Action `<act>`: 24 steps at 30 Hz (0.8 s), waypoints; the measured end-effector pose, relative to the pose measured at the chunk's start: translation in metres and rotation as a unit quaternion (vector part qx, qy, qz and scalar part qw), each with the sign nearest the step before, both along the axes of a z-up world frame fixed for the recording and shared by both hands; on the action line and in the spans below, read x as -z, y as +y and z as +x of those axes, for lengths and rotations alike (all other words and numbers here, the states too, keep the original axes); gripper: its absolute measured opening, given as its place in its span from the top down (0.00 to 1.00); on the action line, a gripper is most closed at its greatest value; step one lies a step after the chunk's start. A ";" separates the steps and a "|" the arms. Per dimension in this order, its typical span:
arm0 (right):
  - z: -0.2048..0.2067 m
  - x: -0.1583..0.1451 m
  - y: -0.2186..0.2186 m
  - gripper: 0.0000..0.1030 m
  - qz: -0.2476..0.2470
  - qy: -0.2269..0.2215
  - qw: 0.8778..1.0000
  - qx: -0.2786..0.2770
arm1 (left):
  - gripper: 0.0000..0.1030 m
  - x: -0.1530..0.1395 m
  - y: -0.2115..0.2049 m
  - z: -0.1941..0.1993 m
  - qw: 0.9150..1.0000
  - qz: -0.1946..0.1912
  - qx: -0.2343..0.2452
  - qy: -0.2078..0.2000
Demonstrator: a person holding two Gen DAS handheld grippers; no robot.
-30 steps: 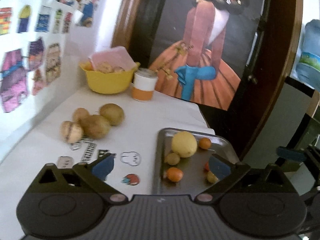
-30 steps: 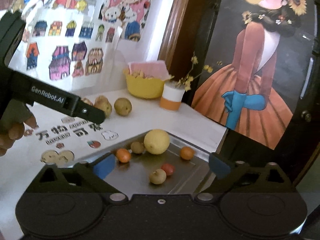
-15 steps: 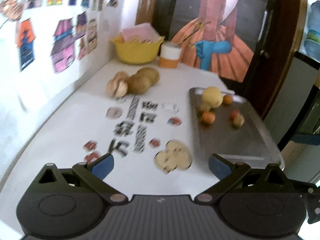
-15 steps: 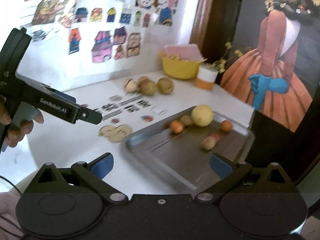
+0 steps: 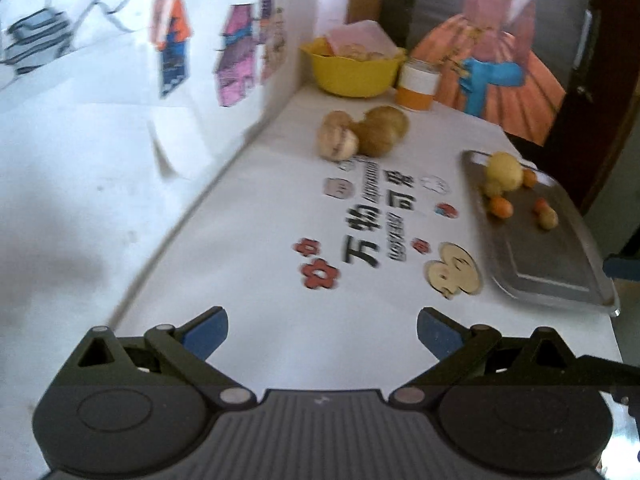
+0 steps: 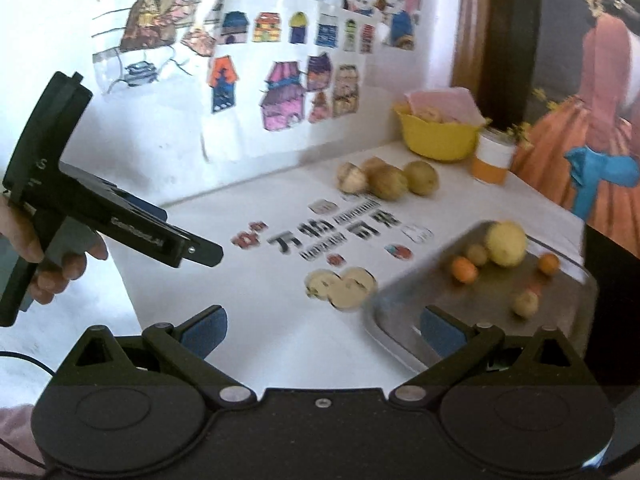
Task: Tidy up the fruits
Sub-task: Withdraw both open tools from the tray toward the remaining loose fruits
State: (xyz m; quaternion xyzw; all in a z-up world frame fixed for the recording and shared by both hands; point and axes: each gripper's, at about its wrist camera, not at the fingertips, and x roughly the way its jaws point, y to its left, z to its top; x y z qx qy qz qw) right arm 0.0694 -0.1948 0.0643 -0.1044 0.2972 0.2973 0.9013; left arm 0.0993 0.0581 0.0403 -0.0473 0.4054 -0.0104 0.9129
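the brown fruits (image 5: 366,136) lie in a tight cluster on the white table (image 5: 260,216), far down its length, just short of the yellow bowl (image 5: 354,70) and the orange-and-white cup (image 5: 418,84); in the right wrist view the same cluster (image 6: 390,178) reads as three or four pieces touching, strung in a row roughly across the table's width. the metal tray (image 5: 552,256) sits along the table's right edge, well apart from them, and already carries a large yellow fruit (image 5: 504,172) with several small orange and yellowish ones around it. from the left gripper (image 5: 322,334) the cluster lies nearly straight ahead and well off, while the tray is off to the right. from the right gripper (image 6: 322,330) the tray's near corner is just in front and the cluster is further on and slightly left. both pairs of jaws stand wide and hold nothing. judging by this, the left one has the straighter line to the loose fruits, and the right one is nearer the tray.
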 end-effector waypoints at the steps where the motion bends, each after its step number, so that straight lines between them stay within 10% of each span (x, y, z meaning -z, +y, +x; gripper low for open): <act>1: 0.004 -0.003 0.004 0.01 0.001 -0.002 1.000 -0.004 | 0.01 -0.001 0.004 0.002 1.000 -0.003 -0.007 -0.001; 13: 0.093 -0.094 0.033 0.01 -0.028 -0.103 0.994 -0.028 | 0.01 -0.034 0.018 0.042 0.998 -0.010 -0.039 -0.046; 24: 0.233 -0.118 0.043 0.01 -0.023 0.016 1.000 -0.001 | 0.01 -0.041 -0.001 0.115 0.994 -0.033 -0.025 -0.101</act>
